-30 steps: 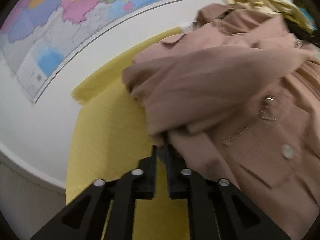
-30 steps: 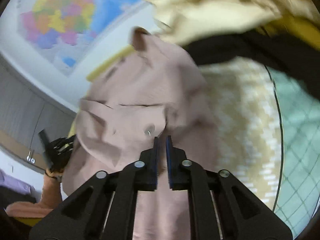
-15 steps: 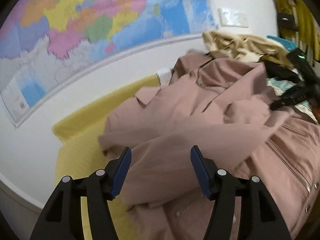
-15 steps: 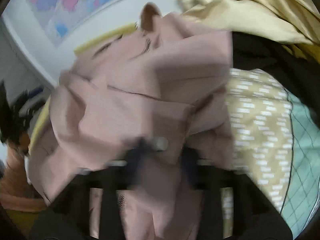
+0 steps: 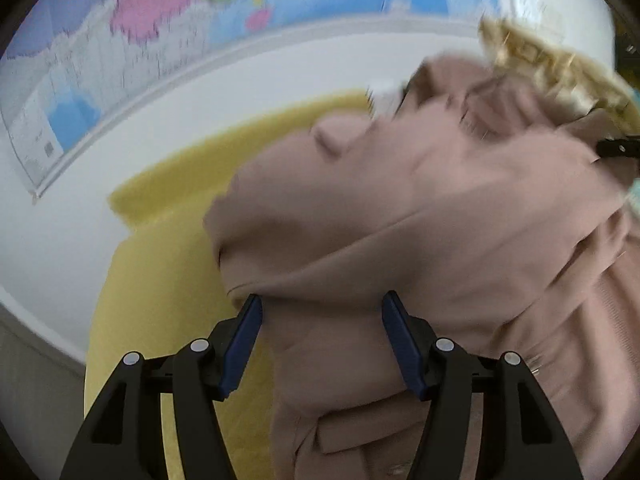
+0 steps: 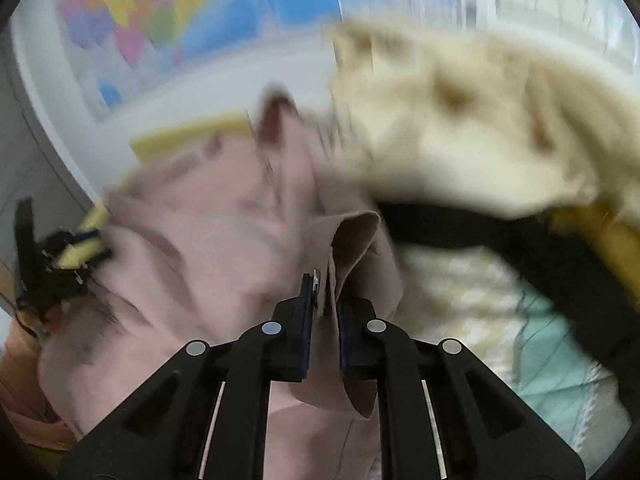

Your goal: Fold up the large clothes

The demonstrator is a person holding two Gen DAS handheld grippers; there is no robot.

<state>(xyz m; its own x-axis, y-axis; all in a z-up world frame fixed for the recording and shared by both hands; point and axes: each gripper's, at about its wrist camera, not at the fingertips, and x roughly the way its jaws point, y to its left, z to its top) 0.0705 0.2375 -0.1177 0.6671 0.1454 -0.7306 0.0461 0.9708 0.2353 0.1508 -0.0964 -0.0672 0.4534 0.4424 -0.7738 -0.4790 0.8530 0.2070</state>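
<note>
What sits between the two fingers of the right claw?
A fold of the dusty-pink coat runs up between the right claw's fingers, whose jaws are closing on it. The right wrist view shows this.

Coat [image 5: 420, 220] lies on the sheet [image 5: 168, 280]. Behind coat: wall map [image 5: 160, 20]. Right of coat: heap of clothes [image 6: 460, 132]. Left gripper [image 6: 68, 256] at coat's left edge

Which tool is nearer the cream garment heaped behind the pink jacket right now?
Right. The right tool, closing on a pink jacket fold, sits just below the cream garment. The left tool stands open at the jacket's opposite edge.
</note>
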